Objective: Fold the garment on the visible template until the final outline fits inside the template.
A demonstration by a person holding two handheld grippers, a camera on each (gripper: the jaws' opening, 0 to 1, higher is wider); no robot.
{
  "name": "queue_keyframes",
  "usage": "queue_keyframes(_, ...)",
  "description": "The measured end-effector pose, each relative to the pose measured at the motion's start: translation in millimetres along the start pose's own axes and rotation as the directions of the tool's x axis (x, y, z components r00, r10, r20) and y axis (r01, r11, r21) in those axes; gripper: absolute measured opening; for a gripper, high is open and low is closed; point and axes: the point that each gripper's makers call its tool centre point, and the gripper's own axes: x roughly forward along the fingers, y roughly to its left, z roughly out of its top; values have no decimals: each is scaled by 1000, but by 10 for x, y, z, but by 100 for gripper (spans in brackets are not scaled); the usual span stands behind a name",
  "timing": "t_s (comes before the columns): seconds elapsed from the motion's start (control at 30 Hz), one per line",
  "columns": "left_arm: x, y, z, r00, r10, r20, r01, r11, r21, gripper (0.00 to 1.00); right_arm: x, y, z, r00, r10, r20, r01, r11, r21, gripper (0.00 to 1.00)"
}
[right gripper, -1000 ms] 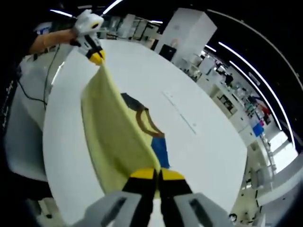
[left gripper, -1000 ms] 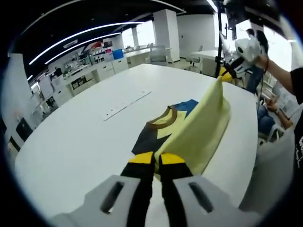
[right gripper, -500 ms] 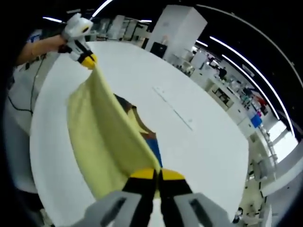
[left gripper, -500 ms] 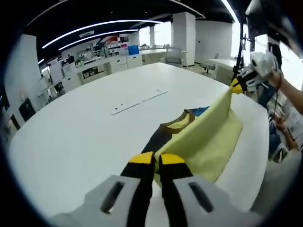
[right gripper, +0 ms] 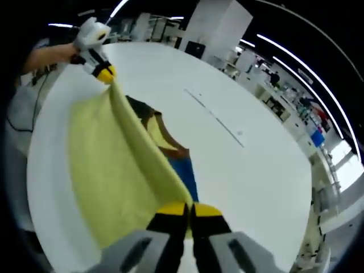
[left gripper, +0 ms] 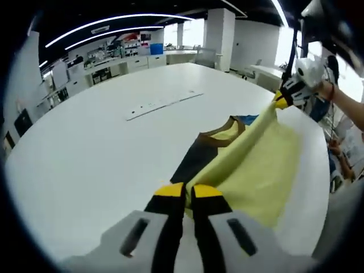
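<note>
Item: garment (left gripper: pixel 250 165), a yellow T-shirt with a brown collar and dark and blue panels. It lies in the centre-right of the left gripper view, on the white table (left gripper: pixel 96 142). Its yellow hem is lifted off the surface and stretched taut between the two grippers.

Left gripper (left gripper: pixel 187 192): bottom centre of its own view, jaws together, clamped on one corner of the yellow hem. It also appears in the upper left of the right gripper view, held by a hand.

Right gripper (right gripper: pixel 189 209): bottom centre of its view, jaws together, pinching the opposite hem corner. It shows in the upper right of the left gripper view.

Template: a thin pale strip (left gripper: pixel 162 103) lies on the table beyond the collar, well apart from the garment. Whether it marks the template outline, I cannot tell.

Risks: uneven tension may pull a corner free from the jaws; carrying the hem too far may drag the collar end along the table and skew the fold; slack mid-span may trap a crease.

Containers: none on the table.
</note>
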Motion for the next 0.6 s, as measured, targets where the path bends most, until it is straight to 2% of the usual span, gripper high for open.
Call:
queue_keyframes(0.27,241,94,-150,999,-16,-45,16,1000,3,2,297,-39,-79,1000,20,-11,-19,1000,19,0)
queue_keyframes(0.6,309,188,-202,998,3,-59,1,999,55,7,428,-47,-169,999,46,-13,-45,997,65,0)
